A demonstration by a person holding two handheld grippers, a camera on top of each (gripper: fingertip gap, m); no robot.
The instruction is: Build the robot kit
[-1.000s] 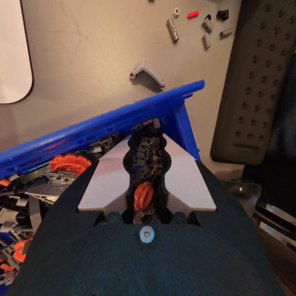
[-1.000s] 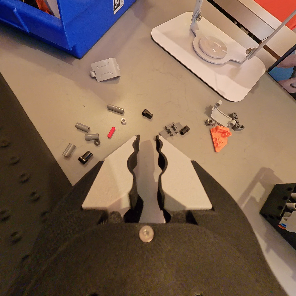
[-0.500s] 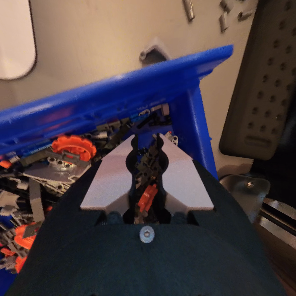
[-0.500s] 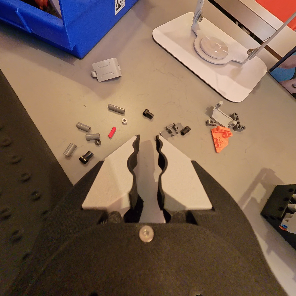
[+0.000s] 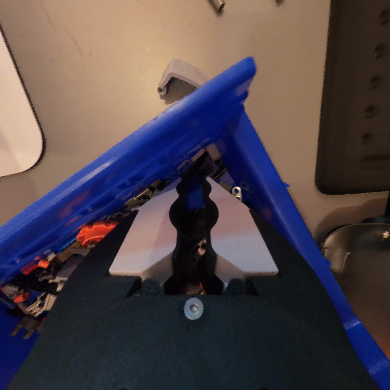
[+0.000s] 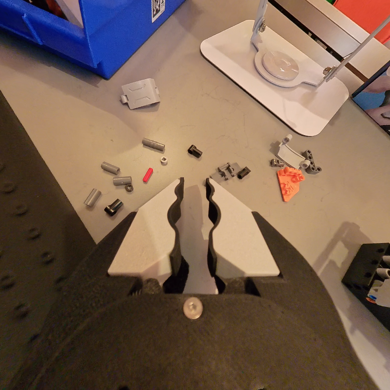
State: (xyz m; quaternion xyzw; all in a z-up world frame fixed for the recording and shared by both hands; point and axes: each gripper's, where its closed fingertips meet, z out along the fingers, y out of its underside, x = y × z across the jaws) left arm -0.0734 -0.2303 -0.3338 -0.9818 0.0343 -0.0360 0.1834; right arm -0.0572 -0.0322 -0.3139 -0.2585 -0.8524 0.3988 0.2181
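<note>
My left gripper (image 5: 194, 179) is deep in the far right corner of a blue bin (image 5: 126, 147) full of dark grey, black and orange building-toy parts. Its jaws stand a narrow gap apart among small dark pieces, and blur hides whether they pinch one. An orange gear (image 5: 95, 232) lies in the bin left of the fingers. My right gripper (image 6: 194, 179) hovers over the grey table with its jaws slightly apart and empty. Just beyond its tips lie a grey connector cluster (image 6: 226, 171), a red pin (image 6: 147, 174) and a black connector (image 6: 194, 150).
The blue bin (image 6: 105, 42) stands at the far left in the right wrist view, with a grey panel (image 6: 140, 94) in front of it. An orange wedge plate (image 6: 290, 185), a white stand base (image 6: 274, 84), a black block (image 6: 367, 266) and a black perforated pad (image 6: 31, 190) surround the loose parts. My hands' fingertips stand some 20 centimetres from each other. The red pin (image 6: 147, 174) lies some 4 centimetres from my right tips, 15 centimetres from my left tips. To reach the black connector (image 6: 194, 150) in a straight line is about 5 centimetres for my right fingers, about 15 centimetres for my left. My left gripper is the nearer one to the orange gear (image 5: 95, 232): about 8 centimetres, against 25 centimetres.
My left gripper has pushed forward and down into the bin's corner and its jaws have narrowed. The orange piece once between them is out of sight. The right gripper has barely moved.
</note>
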